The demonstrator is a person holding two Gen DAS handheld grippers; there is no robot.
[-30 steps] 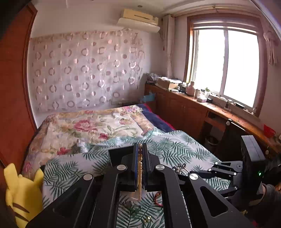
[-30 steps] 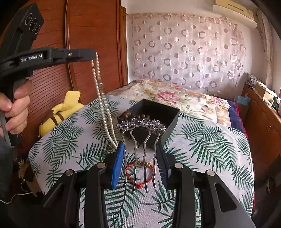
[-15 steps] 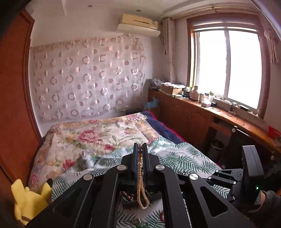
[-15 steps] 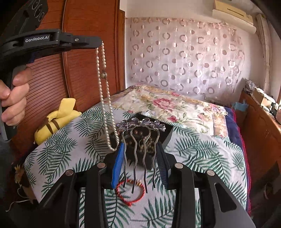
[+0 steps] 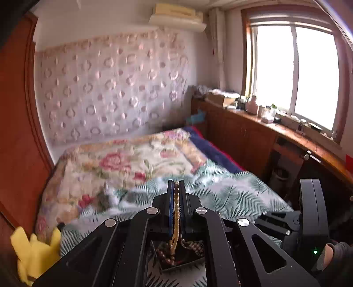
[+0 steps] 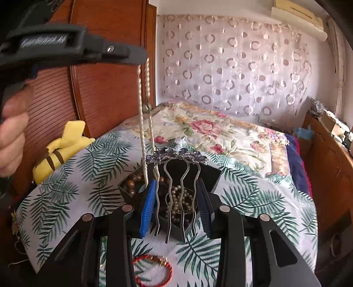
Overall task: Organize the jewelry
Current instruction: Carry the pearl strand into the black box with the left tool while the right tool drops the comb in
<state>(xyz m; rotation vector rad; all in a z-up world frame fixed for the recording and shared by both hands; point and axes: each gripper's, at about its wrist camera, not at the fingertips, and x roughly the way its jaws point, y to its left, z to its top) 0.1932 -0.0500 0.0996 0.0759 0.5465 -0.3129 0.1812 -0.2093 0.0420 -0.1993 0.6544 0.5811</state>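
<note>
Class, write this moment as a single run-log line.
left gripper: shut on pearl necklace, hanging over black box | right gripper: shut on hair comb | red bracelet: on cloth

Bedroom, bright window (image 5: pixel 293 72), floral bed (image 5: pixel 123 163), wood cabinets (image 5: pixel 247 134), AC unit (image 5: pixel 176 17)

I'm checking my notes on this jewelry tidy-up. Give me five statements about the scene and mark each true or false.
1. The left gripper is shut on a pearl necklace. True.
2. The right gripper holds a red bracelet. False: it holds a hair comb; the red bracelet lies on the leaf-print cloth.
3. The black box already has beads in it. True.
4. The necklace lies coiled on the bed. False: it hangs from the left gripper, its lower end at the box.
5. A yellow plush toy sits left of the box in the right wrist view. True.
</note>
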